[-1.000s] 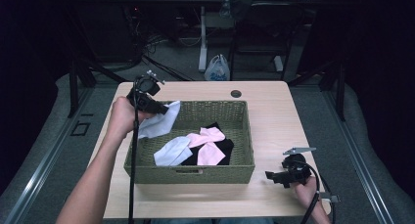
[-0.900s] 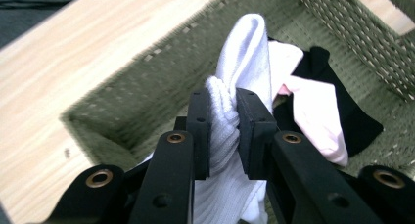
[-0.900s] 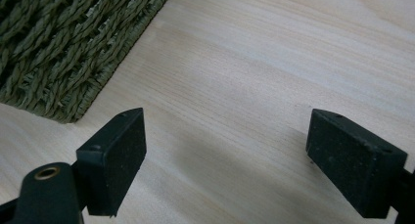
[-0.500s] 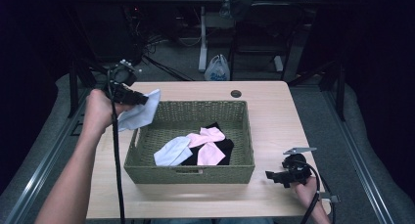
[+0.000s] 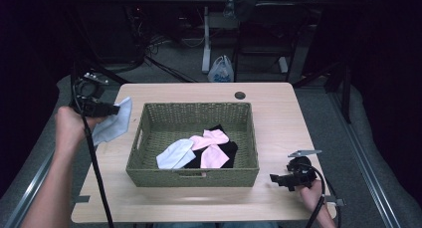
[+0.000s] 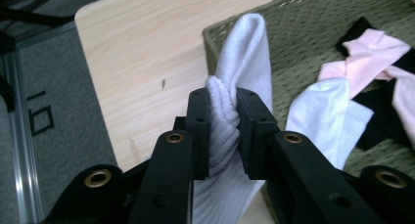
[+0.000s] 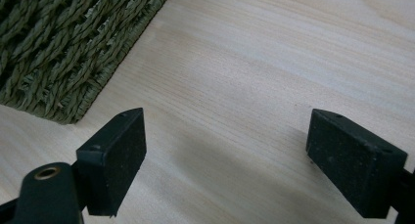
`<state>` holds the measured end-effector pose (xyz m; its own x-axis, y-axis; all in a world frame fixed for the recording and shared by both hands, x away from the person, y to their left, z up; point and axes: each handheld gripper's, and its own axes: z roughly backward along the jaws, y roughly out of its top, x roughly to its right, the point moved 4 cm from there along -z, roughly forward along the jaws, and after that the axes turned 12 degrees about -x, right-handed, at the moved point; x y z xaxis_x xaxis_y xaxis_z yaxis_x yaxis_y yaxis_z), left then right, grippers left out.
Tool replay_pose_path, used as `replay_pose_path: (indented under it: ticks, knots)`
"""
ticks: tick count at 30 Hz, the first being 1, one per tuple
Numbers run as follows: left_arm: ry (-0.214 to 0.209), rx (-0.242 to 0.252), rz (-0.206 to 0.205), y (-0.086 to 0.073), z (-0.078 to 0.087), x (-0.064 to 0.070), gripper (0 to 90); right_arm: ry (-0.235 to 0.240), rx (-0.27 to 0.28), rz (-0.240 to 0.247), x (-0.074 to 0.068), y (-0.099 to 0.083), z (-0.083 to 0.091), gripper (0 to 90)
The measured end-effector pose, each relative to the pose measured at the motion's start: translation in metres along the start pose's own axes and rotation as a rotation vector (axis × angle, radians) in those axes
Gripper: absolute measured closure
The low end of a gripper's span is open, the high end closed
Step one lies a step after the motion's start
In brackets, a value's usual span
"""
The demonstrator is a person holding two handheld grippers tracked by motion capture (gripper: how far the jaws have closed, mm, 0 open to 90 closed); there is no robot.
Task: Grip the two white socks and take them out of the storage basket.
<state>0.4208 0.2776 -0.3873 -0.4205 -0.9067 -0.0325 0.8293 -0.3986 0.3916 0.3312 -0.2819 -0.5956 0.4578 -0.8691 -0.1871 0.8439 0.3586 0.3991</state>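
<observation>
The left gripper [image 5: 112, 108], at the left edge of the high view, has its jaws clamped on a white sock [image 5: 115, 122]. The sock hangs from the jaws over the bare table [image 5: 278, 108], just outside the left wall of the basket [image 5: 191, 177]. In the left gripper view the sock [image 6: 240, 82] is bunched between the two black jaws, its ribbed cloth pinched tight, with the basket's corner [image 6: 220, 35] behind it.

In the middle of the basket lie another white sock [image 5: 175, 154], a pink pair [image 5: 213, 147] and some black ones [image 5: 226, 148] partly under them.

The right gripper [image 5: 278, 179] rests low at the lower right of the high view, near the basket's front right corner. Its jaws stand wide apart and hold nothing; its own view shows bare wood between them.

The step in hand looks like lifting socks out of the basket one at a time, with this one just clear of the rim. The next move likely calls for lowering the sock onto the open wood at the left, then spreading the jaws to drop it flat. The sock must stay clear of the table's edge. After that, the matching white sock in the basket seems the natural pick.
</observation>
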Motion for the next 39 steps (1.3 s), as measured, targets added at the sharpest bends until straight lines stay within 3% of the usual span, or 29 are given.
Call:
replay_pose_path:
  ticks: [6, 8, 10, 12, 23, 35, 39]
  knots:
    - [0.006, -0.031, 0.05, -0.023, -0.022, -0.017, 77.2, 0.004, 0.008, 0.0, 0.0, 0.0, 0.0, 14.7]
    - [-0.009, -0.039, 0.075, -0.032, -0.033, -0.022, 77.2, 0.003, 0.008, 0.0, -0.001, 0.0, 0.0, 14.7]
    - [-0.059, -0.03, 0.098, -0.039, -0.045, -0.025, 77.0, 0.003, 0.007, 0.004, -0.001, 0.0, 0.0, 14.7]
    - [-0.052, -0.05, 0.111, -0.047, -0.056, -0.028, 77.0, 0.001, 0.009, 0.001, -0.001, 0.0, 0.0, 14.7]
    - [-0.076, -0.134, 0.158, -0.075, -0.114, -0.03, 76.9, 0.002, 0.002, 0.005, -0.001, 0.0, 0.0, 14.7]
    - [-0.124, -0.182, 0.19, -0.09, -0.147, -0.026, 74.7, 0.001, 0.0, 0.01, -0.001, 0.0, -0.001, 14.7]
    - [-0.165, -0.183, 0.191, -0.092, -0.149, -0.026, 67.0, 0.0, -0.003, 0.011, -0.002, 0.0, -0.001, 14.7]
